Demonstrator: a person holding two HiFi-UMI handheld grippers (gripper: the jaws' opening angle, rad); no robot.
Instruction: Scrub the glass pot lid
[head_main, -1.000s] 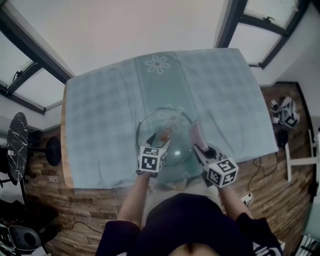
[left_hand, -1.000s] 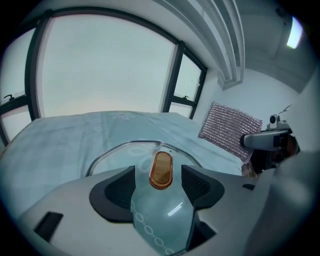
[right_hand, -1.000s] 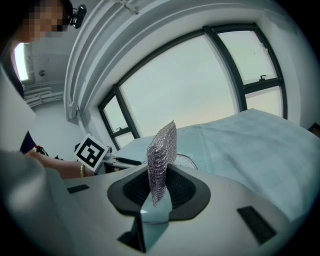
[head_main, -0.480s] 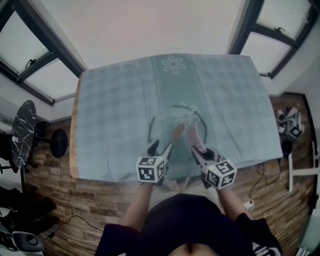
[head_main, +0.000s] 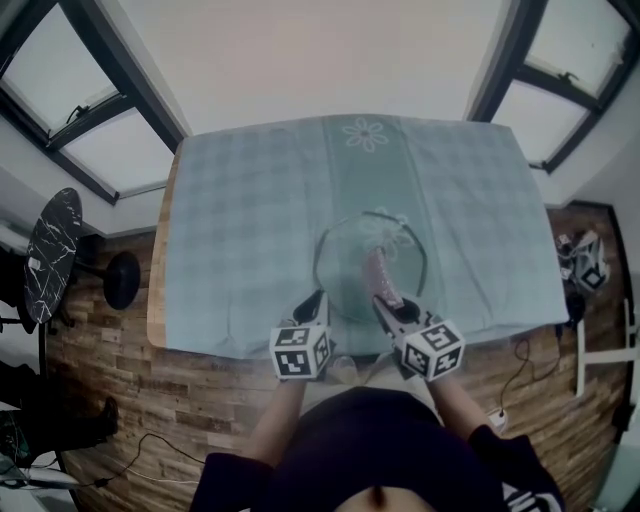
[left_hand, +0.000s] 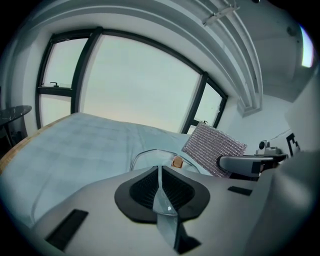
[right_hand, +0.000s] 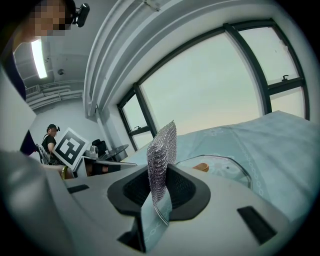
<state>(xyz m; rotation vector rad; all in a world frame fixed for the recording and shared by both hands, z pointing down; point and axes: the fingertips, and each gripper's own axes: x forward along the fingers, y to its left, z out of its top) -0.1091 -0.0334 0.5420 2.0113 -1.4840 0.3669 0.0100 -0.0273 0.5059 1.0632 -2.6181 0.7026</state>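
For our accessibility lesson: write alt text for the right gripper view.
The right gripper, jaws shut, holds a silvery mesh scrubbing pad upright. Beyond it a glass pot lid with a brown knob lies on a pale blue tablecloth, before large windows.

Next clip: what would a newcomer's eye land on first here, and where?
A silvery mesh scrubbing pad is clamped in the right claw, close before the person. Just beyond it, a round glass pot lid with a brown knob lies flat on the pale blue checked tablecloth, near the table's front edge.
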